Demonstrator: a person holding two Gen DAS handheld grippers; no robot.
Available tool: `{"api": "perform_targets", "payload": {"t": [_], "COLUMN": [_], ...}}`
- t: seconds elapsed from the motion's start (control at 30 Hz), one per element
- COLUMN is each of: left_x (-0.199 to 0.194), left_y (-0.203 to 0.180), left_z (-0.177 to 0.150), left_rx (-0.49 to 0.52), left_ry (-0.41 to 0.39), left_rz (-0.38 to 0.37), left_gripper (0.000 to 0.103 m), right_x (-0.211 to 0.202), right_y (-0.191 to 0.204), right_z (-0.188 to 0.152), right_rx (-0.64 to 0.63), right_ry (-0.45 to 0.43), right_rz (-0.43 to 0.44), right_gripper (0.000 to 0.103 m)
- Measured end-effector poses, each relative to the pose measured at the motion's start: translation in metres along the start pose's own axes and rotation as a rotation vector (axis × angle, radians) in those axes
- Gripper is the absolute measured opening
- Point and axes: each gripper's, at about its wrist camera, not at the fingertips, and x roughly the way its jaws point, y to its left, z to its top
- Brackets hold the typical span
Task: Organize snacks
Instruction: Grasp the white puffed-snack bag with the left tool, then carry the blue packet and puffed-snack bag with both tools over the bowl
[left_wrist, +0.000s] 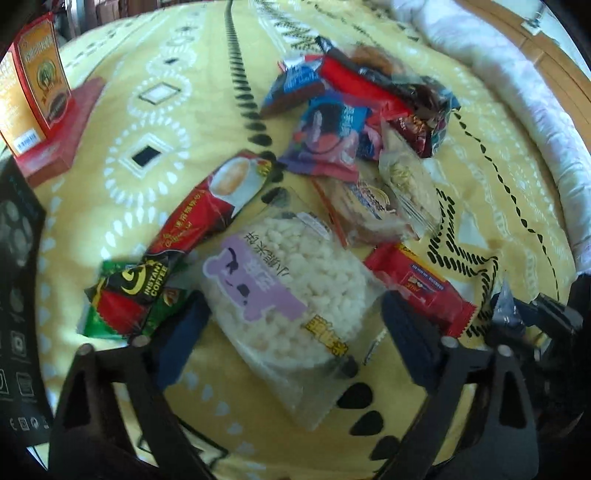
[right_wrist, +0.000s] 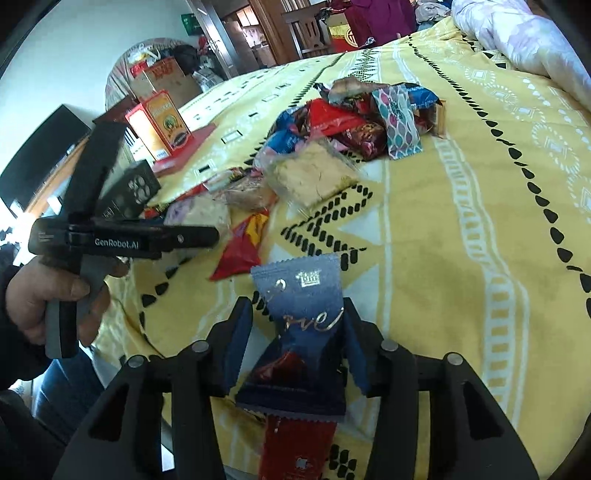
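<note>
My left gripper (left_wrist: 295, 317) is open, its fingers on either side of a clear puffed-rice packet with a purple bear label (left_wrist: 284, 291) lying on the yellow bedspread. A red instant coffee sachet (left_wrist: 192, 229) lies to its left, a red bar wrapper (left_wrist: 421, 288) to its right. A pile of mixed snack packets (left_wrist: 354, 110) lies beyond. My right gripper (right_wrist: 299, 328) is shut on a dark blue snack packet (right_wrist: 303, 332) and holds it above the bed. The pile (right_wrist: 347, 125) shows ahead of it. The left gripper (right_wrist: 192, 236) shows at the left in the right wrist view.
An orange box on a red box (left_wrist: 40, 96) stands at the far left, also in the right wrist view (right_wrist: 162, 125). A black box (left_wrist: 18, 288) is at the left edge. A white quilt (left_wrist: 517, 92) lies along the bed's far right.
</note>
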Motion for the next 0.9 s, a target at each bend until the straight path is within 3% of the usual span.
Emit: {"api": "perform_targets", "payload": {"t": [0.07,0.47,0.9], "left_x": [-0.005,-0.072,-0.188], "left_y": [0.004,0.000,0.015], "left_z": [-0.002,0.011,0.023], "left_rx": [0.002,0.063,0.070], "left_ry": [-0.025,-0.205,-0.480], "left_rz": [-0.010,-0.044,-0.019], "left_gripper": [0.077,0.076,0.076], "right_x": [-0.001,-0.024,-0.072], "right_y": [-0.003,0.000,0.038], "right_z": [-0.002,0.004,0.053], "right_rx": [0.007,0.027,-0.039], "right_ry": [-0.003,-0.081,-0.207], "right_rz": [-0.017,-0.011,0.000], "right_gripper": [0.037,0.035,0.035]}}
